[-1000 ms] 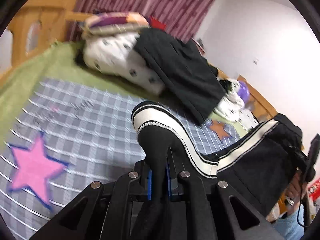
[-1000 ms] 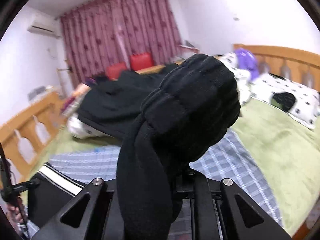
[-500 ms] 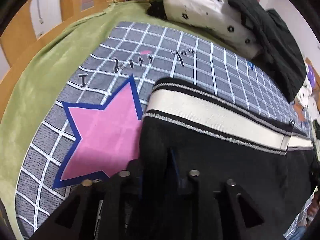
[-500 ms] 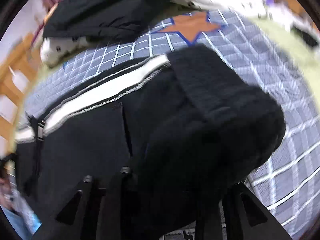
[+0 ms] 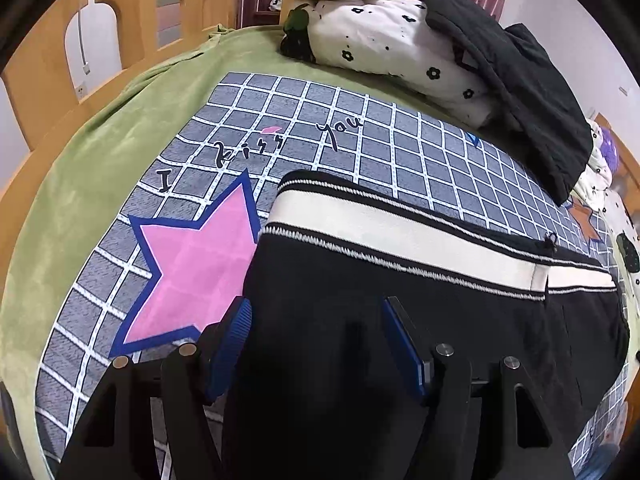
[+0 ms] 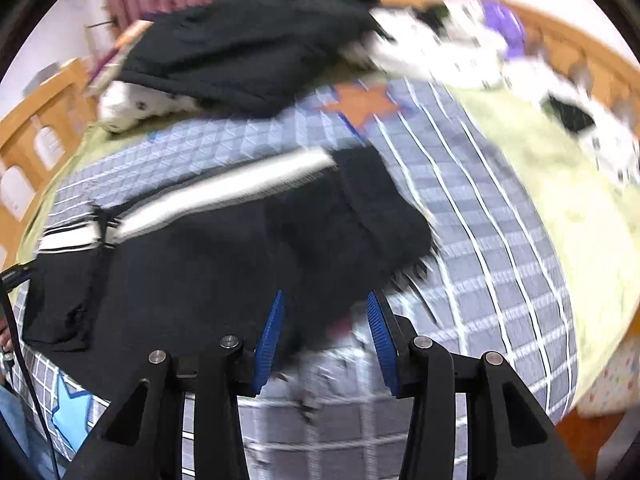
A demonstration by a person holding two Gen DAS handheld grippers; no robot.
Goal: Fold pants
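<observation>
- Our left claw (image 5: 316, 344) is spread wide with black fabric between the blue pads; our right claw (image 6: 326, 344) gapes too, gripping nothing.
- The pants (image 5: 400, 320) lie flat on the checked blanket (image 5: 400, 148) on the bed (image 5: 100, 152): black, with a cream side stripe (image 5: 380, 228) edged in white stitching.
- Beyond them a pink star (image 5: 196, 268), then the handwritten words "I kiss you" (image 5: 256, 148).
- Farthest, a flowered quilt (image 5: 392, 44) under a black garment (image 5: 520, 92).

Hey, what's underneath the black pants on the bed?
The black pants lie on a grey checked blanket, covering one side of its pink star. Whatever else is printed beneath them is hidden.
</observation>
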